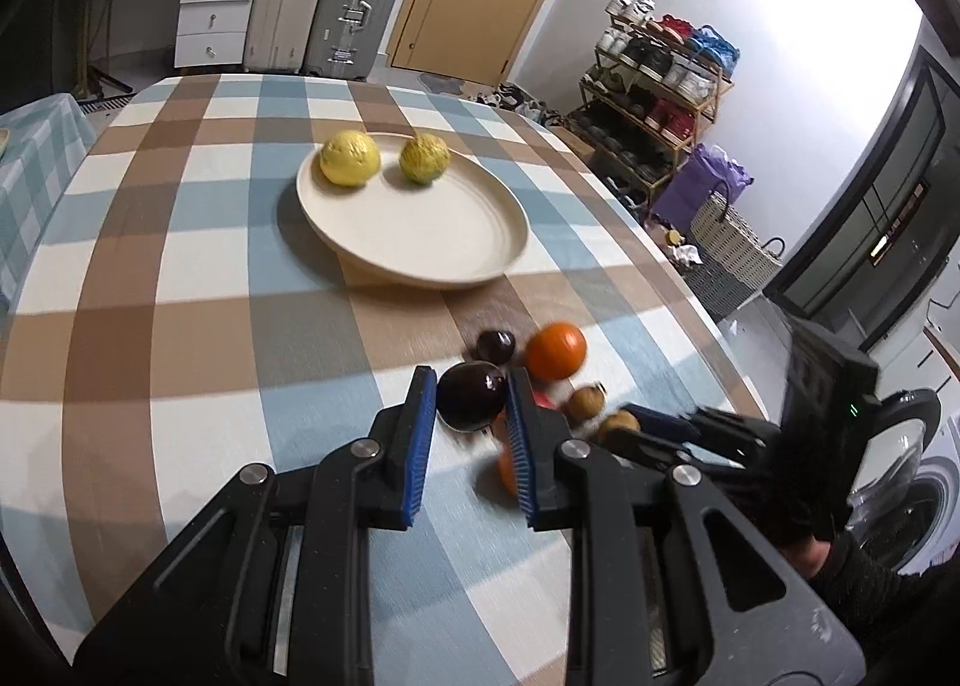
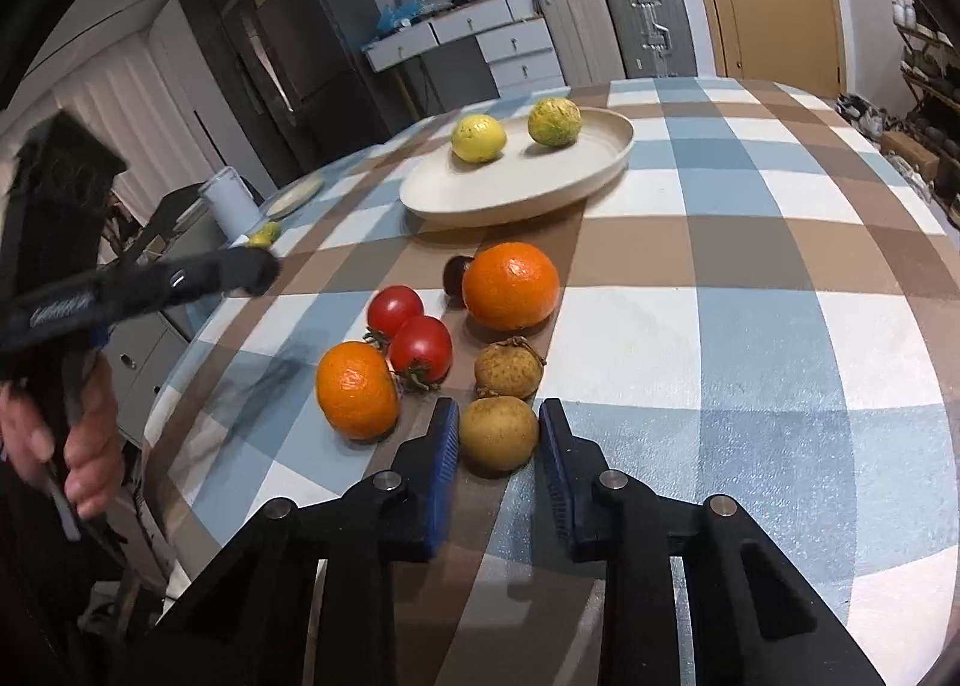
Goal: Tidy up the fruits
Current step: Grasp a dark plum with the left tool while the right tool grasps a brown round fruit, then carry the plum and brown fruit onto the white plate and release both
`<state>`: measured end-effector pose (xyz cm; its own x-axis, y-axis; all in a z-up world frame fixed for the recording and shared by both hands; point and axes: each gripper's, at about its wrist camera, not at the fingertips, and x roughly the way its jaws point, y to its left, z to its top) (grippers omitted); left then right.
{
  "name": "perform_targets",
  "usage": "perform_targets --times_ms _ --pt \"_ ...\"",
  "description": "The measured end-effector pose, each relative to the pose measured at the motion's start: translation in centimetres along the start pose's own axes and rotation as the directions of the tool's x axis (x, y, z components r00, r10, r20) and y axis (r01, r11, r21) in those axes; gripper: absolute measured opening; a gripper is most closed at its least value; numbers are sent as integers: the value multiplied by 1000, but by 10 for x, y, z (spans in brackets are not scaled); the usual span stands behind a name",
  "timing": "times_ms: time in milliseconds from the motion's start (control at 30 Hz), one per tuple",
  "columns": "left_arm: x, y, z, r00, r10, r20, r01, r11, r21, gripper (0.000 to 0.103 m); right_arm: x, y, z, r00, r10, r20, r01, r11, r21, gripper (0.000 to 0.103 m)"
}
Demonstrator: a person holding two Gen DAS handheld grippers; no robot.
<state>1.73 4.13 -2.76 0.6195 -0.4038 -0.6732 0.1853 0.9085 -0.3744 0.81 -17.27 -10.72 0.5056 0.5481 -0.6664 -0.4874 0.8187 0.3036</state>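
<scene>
A cream plate [image 1: 420,230] [image 2: 516,188] holds a yellow lemon [image 1: 349,158] [image 2: 478,138] and a greenish lemon [image 1: 424,158] [image 2: 554,122]. My left gripper [image 1: 471,386] is shut on a dark plum [image 1: 470,403], held above the cloth. My right gripper [image 2: 499,416] is open around a brown longan [image 2: 498,433] that rests on the table. Nearby lie a second longan [image 2: 509,368], two oranges [image 2: 511,285] [image 2: 356,390], two red tomatoes [image 2: 420,349] [image 2: 394,310] and a second dark plum [image 1: 495,345] [image 2: 454,273].
The checked tablecloth [image 1: 180,296] covers a rounded table with its right edge [image 1: 708,320] near the fruit pile. The left gripper's body [image 2: 150,284] shows at the left of the right wrist view. A white cup [image 2: 231,203] and small dish [image 2: 295,195] stand on a side table.
</scene>
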Motion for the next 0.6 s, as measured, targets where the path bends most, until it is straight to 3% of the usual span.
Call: perform_targets --times_ms 267,600 --pt "28 14 41 1000 12 9 -12 1000 -12 21 -29 -6 22 993 14 114 -9 999 -41 28" --pt "72 33 93 999 46 8 -45 999 -20 21 -17 -23 113 981 62 181 -50 996 -72 28"
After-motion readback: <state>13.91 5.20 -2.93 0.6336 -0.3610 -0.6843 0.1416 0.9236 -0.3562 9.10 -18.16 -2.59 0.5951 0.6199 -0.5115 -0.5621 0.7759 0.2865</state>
